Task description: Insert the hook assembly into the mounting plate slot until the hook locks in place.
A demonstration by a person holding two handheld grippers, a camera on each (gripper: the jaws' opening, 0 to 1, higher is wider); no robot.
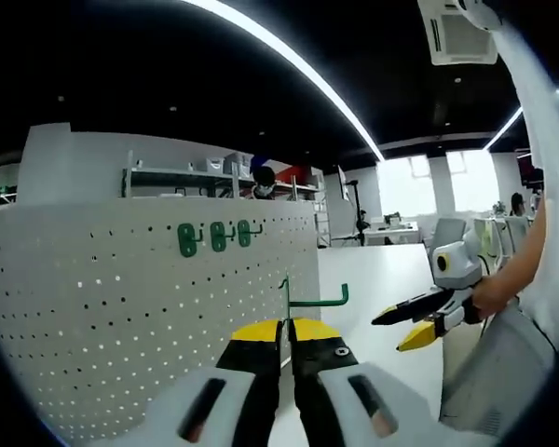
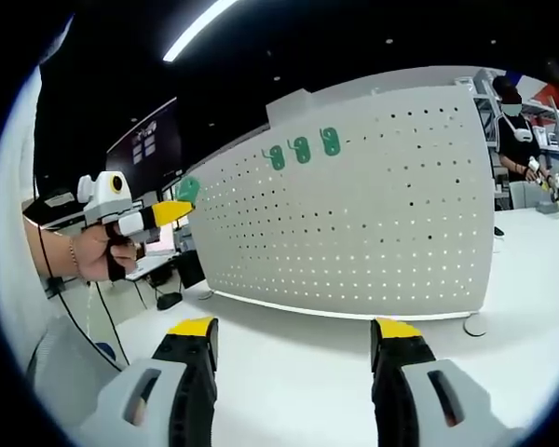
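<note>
Between the yellow-tipped jaws of the left gripper (image 1: pixel 287 346), which are pressed together on it, sits the green hook (image 1: pixel 309 300): its upright stem is clamped and its arm juts out sideways with a small upturned end. The white pegboard (image 1: pixel 121 307) stands upright on the table (image 2: pixel 289 363) just beyond, to the left in the left gripper view, and three green hooks (image 1: pixel 216 237) already hang in a row near its top edge. The held hook is not yet touching the board.

From the right gripper view the left gripper (image 2: pixel 158 216) appears held up at the board's near end, roughly level with the hung row. The right gripper (image 2: pixel 296 340) hangs low over the table with its jaws spread wide and nothing between them, well apart from the board.

The chief risk looks like misalignment: the holes are small and closely spaced, so a stem tilted in the jaws could miss its hole and scrape the face. Pushing hard then might twist the hook in the grip or drop it. The board also seems free-standing, and with no steadying hand it could slide or tip under pressure. Whether the hook's back prongs face the board cannot be told.
</note>
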